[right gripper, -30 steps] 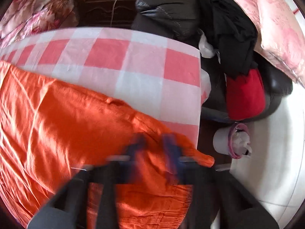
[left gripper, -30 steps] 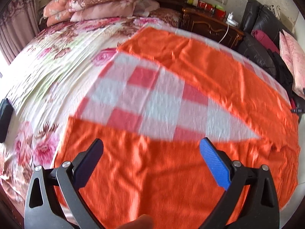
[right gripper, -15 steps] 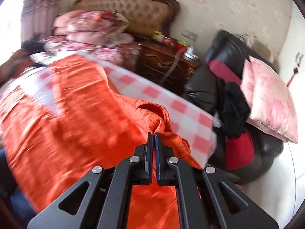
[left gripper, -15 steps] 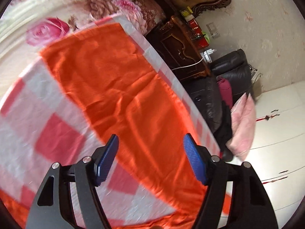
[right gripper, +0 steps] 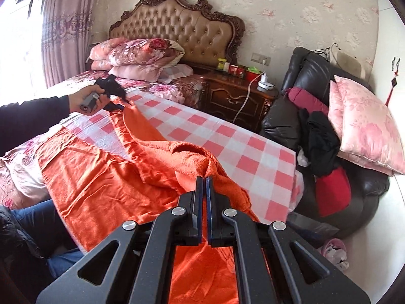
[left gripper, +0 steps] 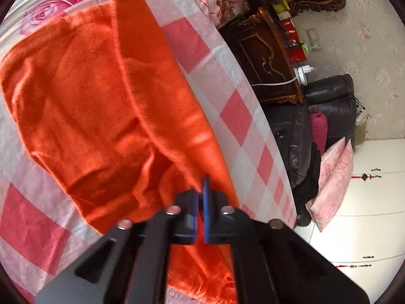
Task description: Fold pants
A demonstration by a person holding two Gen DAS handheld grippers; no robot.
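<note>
While both grippers are pinching cloth, the step in hand looks like lifting one long edge of the orange pants [right gripper: 106, 185] to carry it across for a lengthwise fold. At the left of the right wrist view, the person's hand [right gripper: 87, 98] is holding the left gripper [right gripper: 124, 102] over the far end of the bed [right gripper: 30, 162], where its jaws, having just been closing, are now clamping a pants edge that is rising as a taut ridge. Toward the middle, the pants are lying spread on the checked sheet [right gripper: 227, 141], one side raised between the two grips. Nearer, the right gripper [right gripper: 204, 181] is squeezing a bunched fold with its jaws pressed together. Next, I judge, both hands are needing to travel together, keeping the edge tight, and lay it along the opposite side. Rightward the sheet is dropping off at the bed's edge, with the sofa [right gripper: 303, 106] and nightstand [right gripper: 238, 96] just beside it, so open room is lying leftward, over the bed.
</note>
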